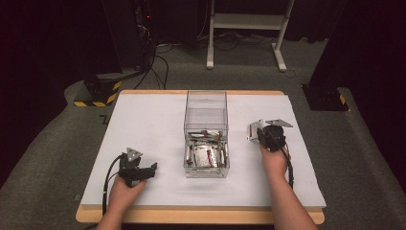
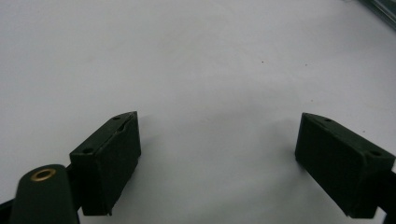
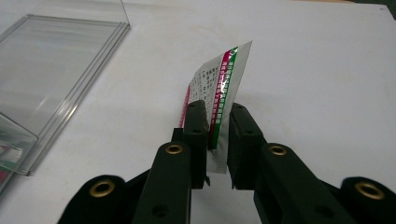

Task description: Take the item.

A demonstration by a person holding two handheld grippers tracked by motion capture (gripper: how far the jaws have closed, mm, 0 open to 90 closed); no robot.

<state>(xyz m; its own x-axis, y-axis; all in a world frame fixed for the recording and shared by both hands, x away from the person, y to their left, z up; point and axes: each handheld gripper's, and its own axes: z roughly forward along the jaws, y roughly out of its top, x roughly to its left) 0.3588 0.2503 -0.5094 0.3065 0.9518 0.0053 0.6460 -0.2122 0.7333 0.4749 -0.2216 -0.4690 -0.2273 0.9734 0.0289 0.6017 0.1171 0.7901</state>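
The sachet (image 3: pixel 219 88) stands upright between the jaws of the right claw (image 3: pixel 218 140). It is a thin foil packet with a white face of small dark print too fine to read, a red and green stripe down one edge, and a silver back. In the right claw view it sits at the centre of the frame. The jaws stand narrow around it, and a slim gap shows between the right-hand jaw and the foil, so a firm clamp cannot be told. In the high view the right claw (image 1: pixel 262 134) is right of centre, just beside the clear plastic box (image 1: pixel 206 103), with the sachet (image 1: pixel 253 129) poking up at its left and the right hand (image 1: pixel 274 158) coming up from the bottom edge. More sachets with red and white labels (image 1: pixel 206 154) lie inside the box; their writing is blurred.

The left claw (image 1: pixel 152 168) rests low on the white table (image 1: pixel 143 120) at lower left, gripped by the left hand (image 1: pixel 125 190). Its jaws are spread wide, with bare table (image 2: pixel 210 70) between them.
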